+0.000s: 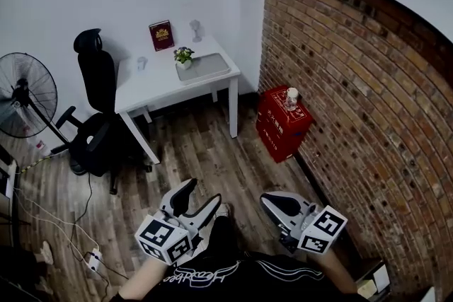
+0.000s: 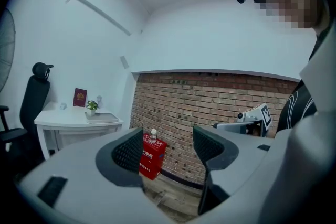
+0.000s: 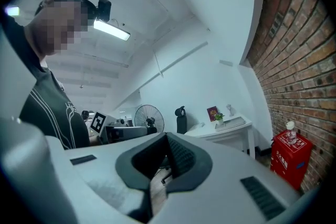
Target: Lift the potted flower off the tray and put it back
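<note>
Rough brick wall (image 1: pixel 368 67), wood-plank floor (image 1: pixel 205 152), seemingly matt white table (image 1: pixel 152 85).

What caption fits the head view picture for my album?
Left gripper open and right gripper shut, across the room from the white desk holding the potted flower and tray.

A black office chair (image 1: pixel 95 120) is standing left of centre, a fan (image 1: pixel 25 94) at far left, a red box (image 1: pixel 280 126) sitting centre-right.
</note>
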The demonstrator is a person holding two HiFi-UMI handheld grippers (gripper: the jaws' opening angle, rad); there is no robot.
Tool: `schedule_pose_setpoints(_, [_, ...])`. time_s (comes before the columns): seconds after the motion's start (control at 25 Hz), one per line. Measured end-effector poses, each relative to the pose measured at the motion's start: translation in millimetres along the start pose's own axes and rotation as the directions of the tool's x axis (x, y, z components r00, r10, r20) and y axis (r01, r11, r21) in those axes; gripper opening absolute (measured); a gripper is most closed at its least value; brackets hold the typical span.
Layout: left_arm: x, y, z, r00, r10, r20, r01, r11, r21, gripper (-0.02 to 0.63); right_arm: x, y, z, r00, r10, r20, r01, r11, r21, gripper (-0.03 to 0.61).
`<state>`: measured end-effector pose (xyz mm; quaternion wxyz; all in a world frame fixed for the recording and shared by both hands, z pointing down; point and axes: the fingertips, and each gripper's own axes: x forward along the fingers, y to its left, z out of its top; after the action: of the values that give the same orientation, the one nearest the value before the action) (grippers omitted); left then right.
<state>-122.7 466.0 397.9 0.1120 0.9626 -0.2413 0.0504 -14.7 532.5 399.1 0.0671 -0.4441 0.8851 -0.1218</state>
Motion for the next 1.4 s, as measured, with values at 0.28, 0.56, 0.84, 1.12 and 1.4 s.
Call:
schedule_pose_setpoints(0.28, [69, 113, 14, 0.999, 0.053, -0.012, -0.053, 0.998, -0.022, 0.334, 93, -83, 15, 1.0, 0.019, -0.017, -0.019, 1.0, 0.022, 0.002])
schedule_pose_setpoints(0.56, [156, 251, 43, 0.994, 0.107, -0.028, -0.108, 0.994, -0.035, 0.36, 213, -191, 37, 0.998, 0.031, -0.056, -0.027, 0.997, 0.078, 0.002])
schedule_pose_setpoints(0.84, [221, 359, 54, 0.989, 0.141, -0.04, -0.144, 0.986, -0.086, 0.365, 306, -265, 52, 0.994, 0.046, -0.095, -0.037, 0.994, 0.101, 0.002])
schedule_pose_setpoints(1.12, [259, 407, 55, 0.985, 0.156, -0.067, -0.161, 0.983, -0.082, 0.365, 343, -303, 54, 0.993, 0.058, -0.105, -0.046, 0.993, 0.111, 0.003])
schedule_pose_setpoints(1.4, [295, 450, 59, 0.974, 0.215, -0.075, -0.22, 0.973, -0.072, 0.365, 377, -349, 62, 0.988, 0.101, -0.12, -0.091, 0.992, 0.084, 0.003])
